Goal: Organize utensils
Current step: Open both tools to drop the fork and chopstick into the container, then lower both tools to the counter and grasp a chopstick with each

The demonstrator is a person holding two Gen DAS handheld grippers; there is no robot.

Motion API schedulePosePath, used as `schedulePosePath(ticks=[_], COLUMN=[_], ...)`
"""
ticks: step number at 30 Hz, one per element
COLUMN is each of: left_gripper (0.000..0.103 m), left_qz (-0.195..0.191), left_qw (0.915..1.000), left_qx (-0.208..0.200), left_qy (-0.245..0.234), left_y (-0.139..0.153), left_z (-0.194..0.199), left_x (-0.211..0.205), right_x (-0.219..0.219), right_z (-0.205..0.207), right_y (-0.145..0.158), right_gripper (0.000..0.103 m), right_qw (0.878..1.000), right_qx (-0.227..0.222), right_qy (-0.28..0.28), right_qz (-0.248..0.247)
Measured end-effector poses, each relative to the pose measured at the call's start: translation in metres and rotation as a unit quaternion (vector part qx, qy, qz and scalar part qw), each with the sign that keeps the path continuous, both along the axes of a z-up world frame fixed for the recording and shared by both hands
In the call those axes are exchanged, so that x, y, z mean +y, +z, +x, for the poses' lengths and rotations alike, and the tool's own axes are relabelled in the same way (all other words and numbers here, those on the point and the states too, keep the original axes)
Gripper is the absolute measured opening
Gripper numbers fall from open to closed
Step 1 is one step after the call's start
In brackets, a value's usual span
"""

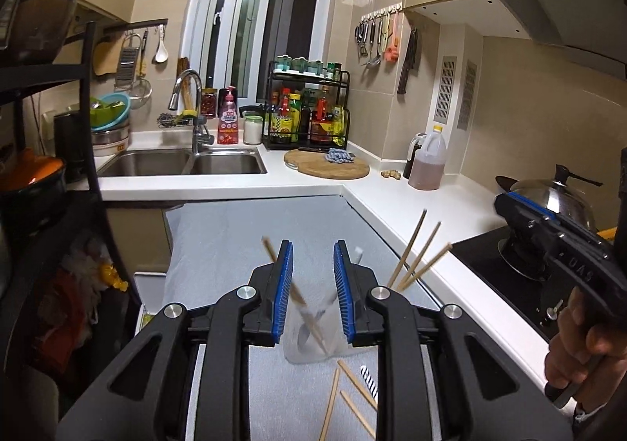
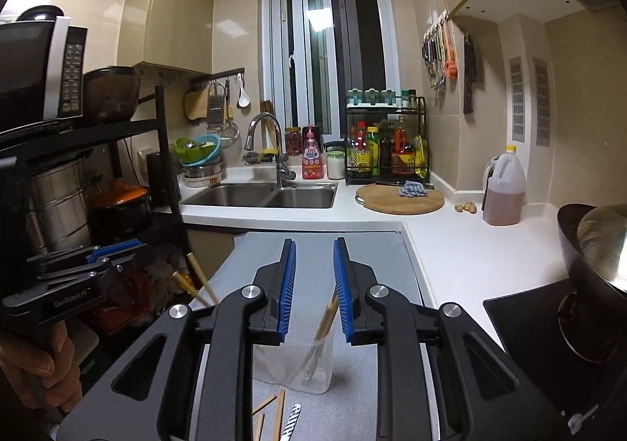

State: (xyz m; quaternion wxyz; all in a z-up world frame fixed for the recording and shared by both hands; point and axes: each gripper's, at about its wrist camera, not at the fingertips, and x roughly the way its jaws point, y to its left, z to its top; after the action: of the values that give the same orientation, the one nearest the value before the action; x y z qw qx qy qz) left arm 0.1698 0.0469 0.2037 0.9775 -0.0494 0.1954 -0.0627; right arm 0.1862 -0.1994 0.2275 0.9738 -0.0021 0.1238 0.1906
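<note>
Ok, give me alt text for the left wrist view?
The left claw, jaws apart and empty, hovers over a clear cup holding chopsticks on a grey mat; loose chopsticks lie nearer, kitchen sink beyond.

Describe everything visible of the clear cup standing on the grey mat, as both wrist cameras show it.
The clear cup is a see-through, plastic-looking container with thin walls and an open top, standing upright on the grey mat. Wooden chopsticks lean inside it, tips at the bottom, tops above the rim; something pale also sits inside, unclear. In both views it shows between the camera's own blue-padded fingers, which do not press it. Loose chopsticks lie on the mat nearby.
</note>
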Motion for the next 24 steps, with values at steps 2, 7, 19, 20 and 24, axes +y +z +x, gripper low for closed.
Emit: schedulePosePath(ticks=[2,7,19,20,24], left_gripper=[0.022,0.022,0.022,0.022,0.022], left_qz=[-0.003,-0.008,0.031,0.035,0.045], left_qw=[1.0,0.9993,0.9957,0.9953,0.9941], left_qx=[0.005,0.034,0.087,0.09,0.099], left_qy=[0.006,0.018,-0.004,-0.007,-0.001], left_y=[-0.014,-0.064,-0.18,-0.186,-0.202], left_z=[-0.012,-0.041,-0.087,-0.09,-0.097], left_x=[0.003,0.01,-0.01,-0.013,-0.014], right_x=[-0.004,-0.012,0.006,0.007,0.01], right_z=[-0.013,-0.038,-0.063,-0.063,-0.06], right_y=[-0.01,-0.051,-0.195,-0.201,-0.22], right_gripper=[0.021,0.021,0.021,0.021,0.021], right_qw=[1.0,0.999,0.981,0.979,0.971], right_qx=[0.004,0.039,0.191,0.201,0.231], right_qy=[0.002,-0.003,0.03,0.034,0.042], right_qz=[0.001,0.01,-0.03,-0.033,-0.037])
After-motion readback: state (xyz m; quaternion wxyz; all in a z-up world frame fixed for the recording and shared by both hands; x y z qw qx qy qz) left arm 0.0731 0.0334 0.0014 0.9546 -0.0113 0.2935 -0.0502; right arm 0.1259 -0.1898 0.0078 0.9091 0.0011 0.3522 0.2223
